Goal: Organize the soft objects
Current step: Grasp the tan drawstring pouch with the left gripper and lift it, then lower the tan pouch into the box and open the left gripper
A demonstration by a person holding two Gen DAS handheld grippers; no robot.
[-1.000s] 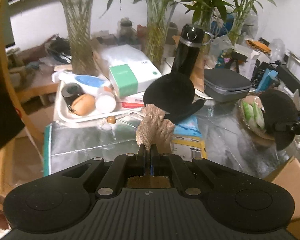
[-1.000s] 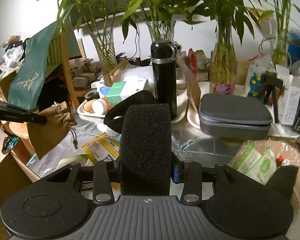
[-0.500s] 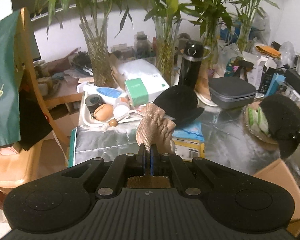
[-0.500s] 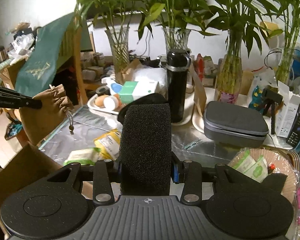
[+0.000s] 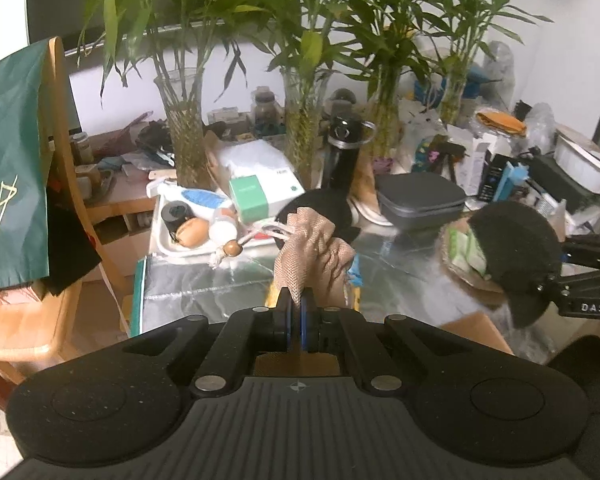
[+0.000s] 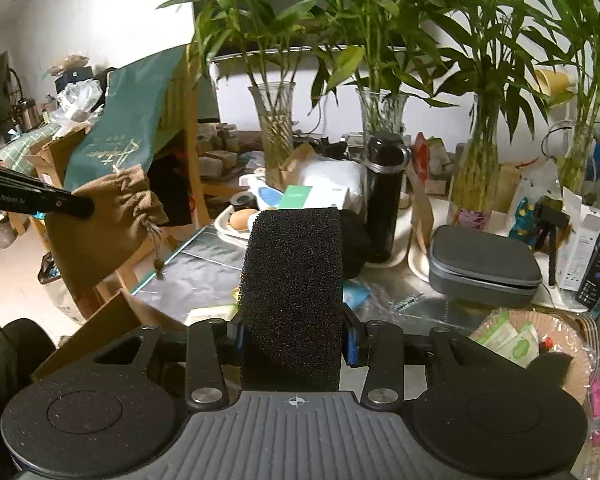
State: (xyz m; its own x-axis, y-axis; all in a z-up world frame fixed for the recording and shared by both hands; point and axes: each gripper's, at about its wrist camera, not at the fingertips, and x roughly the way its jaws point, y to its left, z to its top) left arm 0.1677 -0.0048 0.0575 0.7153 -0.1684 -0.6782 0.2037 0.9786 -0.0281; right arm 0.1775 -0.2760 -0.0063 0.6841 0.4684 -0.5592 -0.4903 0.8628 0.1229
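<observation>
Between left tool (image 5: pixel 296 304) tips, tan pouch (image 5: pixel 314 254), black sponge (image 6: pixel 294 280) filling right tool (image 6: pixel 294 338)

Cluttered counter (image 5: pixel 204 280) under silvery sheeting. At rear, glass vases of lucky bamboo (image 6: pixel 276 128); black flask (image 6: pixel 384 200) upright beside grey zip case (image 6: pixel 484 268). At left, white tray (image 5: pixel 168 240) holding small containers; green bag (image 5: pixel 8 168) draped over wooden chair (image 5: pixel 60 152).

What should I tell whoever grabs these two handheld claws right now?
Left claw: shut on the tan mesh drawstring pouch, held in the air above the silver-covered table.
Right claw: shut on the black foam sponge block, also off the table.
Done: both soft items are picked up.
Left: set each one down; nothing shows where they go.
</observation>
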